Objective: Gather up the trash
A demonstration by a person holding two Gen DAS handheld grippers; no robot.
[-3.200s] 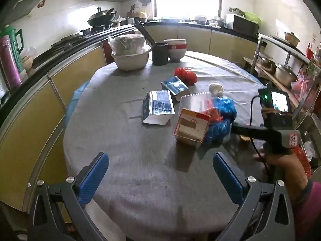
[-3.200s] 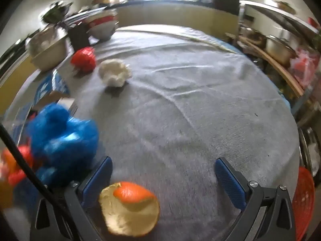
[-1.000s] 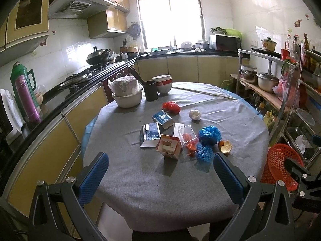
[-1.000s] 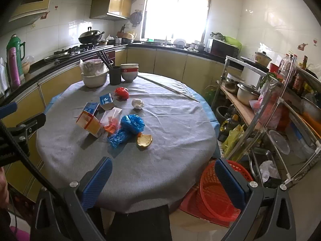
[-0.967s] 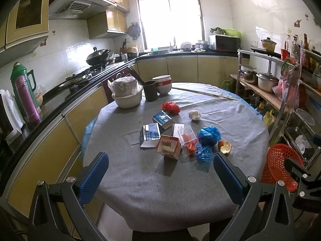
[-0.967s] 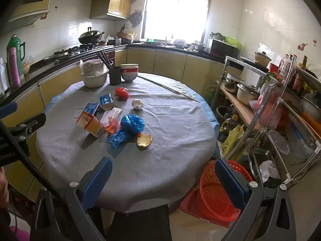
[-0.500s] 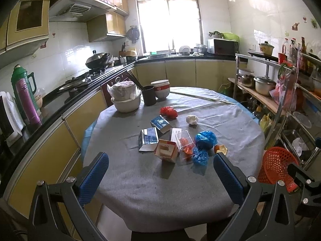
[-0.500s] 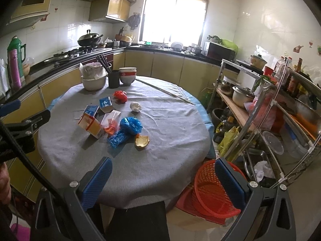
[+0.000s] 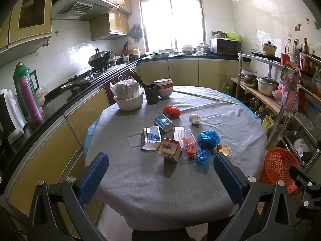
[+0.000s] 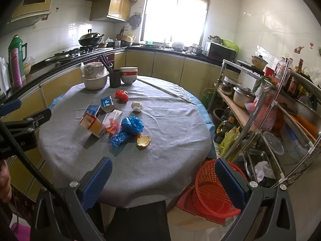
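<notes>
Trash lies in the middle of a round grey-clothed table (image 9: 152,182): an orange carton (image 9: 169,151), two blue-white cartons (image 9: 150,137), a clear box (image 9: 187,140), blue plastic bags (image 9: 208,139), an orange peel (image 9: 223,148), a white paper ball (image 9: 194,118) and a red bag (image 9: 171,110). The same pile shows in the right wrist view, with the blue bags (image 10: 132,125) and peel (image 10: 143,140). A red mesh basket (image 10: 210,190) stands on the floor at the table's right. My left gripper (image 9: 160,178) and right gripper (image 10: 163,182) are open, empty, and held back from the table.
A bowl with a bagged pot (image 9: 128,100), a black chopstick cup (image 9: 151,96) and stacked bowls (image 9: 165,89) stand at the table's far side. A metal rack (image 10: 280,108) with pots and bottles is on the right. Kitchen counters (image 9: 50,104) run along the left.
Both grippers have drawn back and up from the table since three seconds ago; the whole table and the red basket have come into view. Both stay open and empty.
</notes>
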